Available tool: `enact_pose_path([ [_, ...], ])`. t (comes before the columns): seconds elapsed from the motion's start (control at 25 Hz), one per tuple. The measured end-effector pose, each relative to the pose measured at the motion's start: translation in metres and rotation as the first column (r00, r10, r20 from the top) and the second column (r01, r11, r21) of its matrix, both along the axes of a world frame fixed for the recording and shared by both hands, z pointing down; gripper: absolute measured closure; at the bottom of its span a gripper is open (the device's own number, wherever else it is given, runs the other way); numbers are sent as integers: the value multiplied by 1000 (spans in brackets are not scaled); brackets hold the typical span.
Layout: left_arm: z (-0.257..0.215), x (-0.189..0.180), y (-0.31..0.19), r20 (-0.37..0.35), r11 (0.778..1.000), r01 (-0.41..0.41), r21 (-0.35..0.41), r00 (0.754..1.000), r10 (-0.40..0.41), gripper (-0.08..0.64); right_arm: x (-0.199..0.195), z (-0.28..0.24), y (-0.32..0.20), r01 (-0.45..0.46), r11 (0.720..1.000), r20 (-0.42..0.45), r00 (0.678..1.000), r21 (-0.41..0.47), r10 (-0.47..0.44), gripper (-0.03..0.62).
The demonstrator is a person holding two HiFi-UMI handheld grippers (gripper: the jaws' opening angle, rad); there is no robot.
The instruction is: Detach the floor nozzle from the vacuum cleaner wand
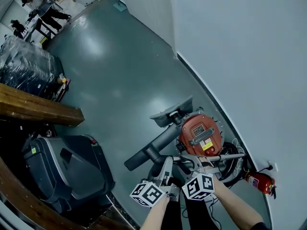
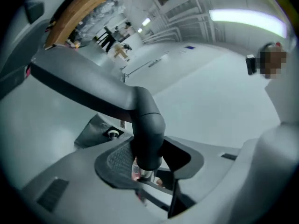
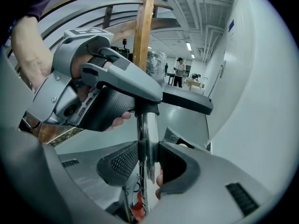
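The left gripper [image 2: 149,158] has its jaws spread wide, squeezing the dark bent neck of the floor nozzle [image 2: 145,120]. The nozzle's long bar runs up to the left. The right gripper [image 3: 149,160] has its jaws pinching the shiny wand [image 3: 148,139] just under the nozzle. Nozzle and wand are joined, beside the red vacuum cleaner [image 1: 199,135].
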State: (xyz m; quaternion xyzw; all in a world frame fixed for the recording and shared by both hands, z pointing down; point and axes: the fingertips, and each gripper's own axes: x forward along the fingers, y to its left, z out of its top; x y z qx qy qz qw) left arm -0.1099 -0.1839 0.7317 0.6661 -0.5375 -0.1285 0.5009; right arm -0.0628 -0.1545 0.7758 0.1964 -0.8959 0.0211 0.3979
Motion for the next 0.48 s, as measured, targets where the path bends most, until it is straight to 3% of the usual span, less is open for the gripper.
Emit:
enact_pose_path([
  [0.08,-8,-8,-5,124,999,-41,29,992,37,383,0,1,-2,0,1000,0,1000,-3,0,446],
  [0.12,-12,-20,-10,141,999,-27,41,990,21,383,1,1,-3,0,1000,1,1000,-4,0,446],
  [0.28,-37,-68,-29,129,996,9,87,991,-21,383,3,4,-4,-9,1000,-7,1000,-2,9,446],
  [0.48,-49,-73,-22,145,994,-10,108,989,-6,383,3,6,-2,-8,1000,-18,1000,-10,8,446],
])
